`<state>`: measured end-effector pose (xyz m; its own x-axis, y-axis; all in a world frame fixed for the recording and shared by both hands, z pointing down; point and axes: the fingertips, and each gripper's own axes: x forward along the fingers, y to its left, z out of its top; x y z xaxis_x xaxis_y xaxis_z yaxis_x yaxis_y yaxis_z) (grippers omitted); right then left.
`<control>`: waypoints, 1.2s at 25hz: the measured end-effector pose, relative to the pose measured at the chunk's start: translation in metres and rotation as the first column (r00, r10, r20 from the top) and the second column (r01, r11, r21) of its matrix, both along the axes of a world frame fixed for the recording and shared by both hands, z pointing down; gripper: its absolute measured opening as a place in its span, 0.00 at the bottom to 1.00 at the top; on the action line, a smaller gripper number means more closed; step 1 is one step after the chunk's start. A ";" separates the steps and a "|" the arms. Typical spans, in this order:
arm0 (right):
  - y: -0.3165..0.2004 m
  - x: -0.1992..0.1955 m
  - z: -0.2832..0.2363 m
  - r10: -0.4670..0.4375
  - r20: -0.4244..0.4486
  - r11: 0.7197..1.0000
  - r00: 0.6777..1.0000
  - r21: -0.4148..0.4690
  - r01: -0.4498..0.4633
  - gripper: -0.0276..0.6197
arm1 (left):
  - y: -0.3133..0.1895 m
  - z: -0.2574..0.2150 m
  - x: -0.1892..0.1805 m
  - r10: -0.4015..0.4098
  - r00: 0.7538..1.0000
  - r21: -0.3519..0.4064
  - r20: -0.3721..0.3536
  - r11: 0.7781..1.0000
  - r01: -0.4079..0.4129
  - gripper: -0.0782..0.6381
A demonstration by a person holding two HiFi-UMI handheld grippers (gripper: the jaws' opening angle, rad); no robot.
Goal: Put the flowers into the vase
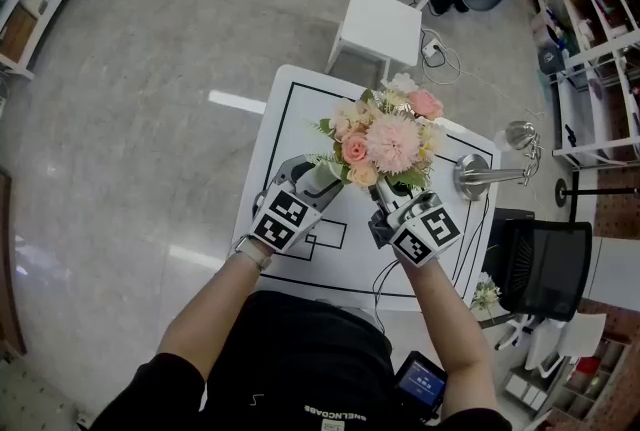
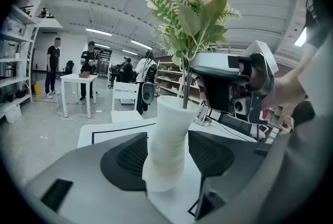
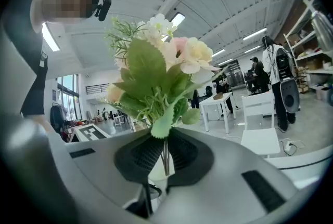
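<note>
My left gripper (image 1: 320, 179) reaches forward from my bare left forearm (image 1: 215, 294), tilted somewhat downward, its jaws pressed against both sides of the white vase (image 2: 167, 140). My right gripper (image 1: 388, 199) sits just beside it on my right forearm (image 1: 442, 319), pointing nearly level, jaws pinched almost together on the flower stems (image 3: 165, 158). Both marker cubes (image 1: 288, 216) face up toward my head.
</note>
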<state>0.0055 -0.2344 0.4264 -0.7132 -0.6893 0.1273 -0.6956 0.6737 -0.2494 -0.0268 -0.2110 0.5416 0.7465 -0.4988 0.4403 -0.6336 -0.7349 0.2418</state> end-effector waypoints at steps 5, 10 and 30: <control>0.007 -0.006 0.021 -0.022 -0.053 0.999 0.998 -0.025 0.020 0.09 | 0.006 0.001 -0.001 0.013 1.000 0.000 0.003 1.000 -0.013 0.43; 0.012 -0.007 0.035 -0.031 -0.110 0.998 0.993 -0.053 0.026 0.09 | 0.011 -0.002 0.000 0.021 1.000 0.003 0.006 1.000 -0.021 0.43; 0.034 -0.003 0.045 -0.050 -0.192 0.997 0.980 -0.063 0.038 0.20 | 0.037 -0.006 0.001 0.036 0.999 0.012 0.030 0.999 -0.037 0.43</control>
<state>0.0023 -0.2002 0.4719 -0.7008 -0.6451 0.3045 -0.7045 0.6929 -0.1533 -0.0255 -0.1740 0.5358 0.7513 -0.4768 0.4564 -0.6129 -0.7604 0.2145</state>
